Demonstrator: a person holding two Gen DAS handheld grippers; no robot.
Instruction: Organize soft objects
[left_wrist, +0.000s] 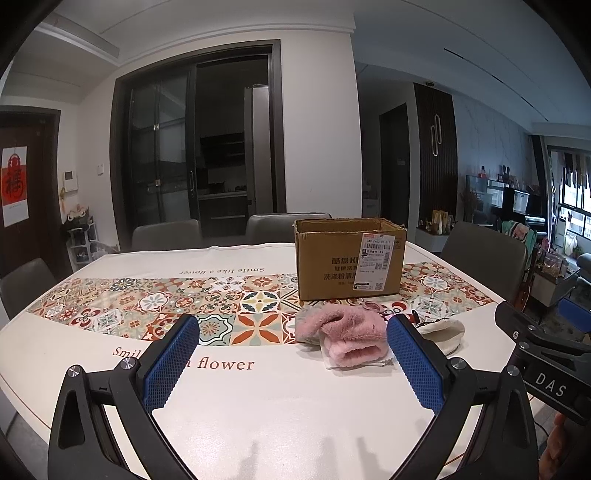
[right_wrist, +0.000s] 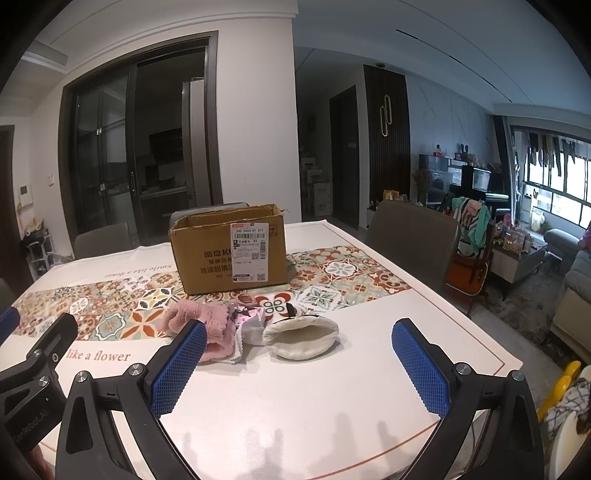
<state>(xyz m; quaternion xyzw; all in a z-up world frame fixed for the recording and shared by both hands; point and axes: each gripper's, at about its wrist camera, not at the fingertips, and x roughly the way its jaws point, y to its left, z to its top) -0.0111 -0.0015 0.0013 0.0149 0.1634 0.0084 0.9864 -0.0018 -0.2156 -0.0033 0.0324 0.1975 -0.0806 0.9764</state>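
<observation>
Pink fluffy sock (left_wrist: 341, 334) lies on the table (left_wrist: 258, 398) just in front of the cardboard box (left_wrist: 349, 258), toward the camera. A cream pouch (right_wrist: 301, 338) lies beside it, also in front of the box and slightly to the box's right end.

Left gripper (left_wrist: 291, 365): jaws spread wide, nothing between them. The sock sits ahead of the gap, close to the inner edge of the right finger; whether it touches the finger cannot be told. The pouch is mostly hidden behind that finger in this view.

Right gripper (right_wrist: 299, 369): jaws spread wide, empty. The pouch lies ahead of the gap, apart from both fingers. The sock lies toward the left finger, partly covered by its tip.

Right wrist view only: the pouch's open mouth facing the camera, and a small pink patterned item (right_wrist: 249, 314) between sock and pouch, nearer the box.

Left wrist view only: the sock's full length, resting on a white sheet (left_wrist: 332, 360).
</observation>
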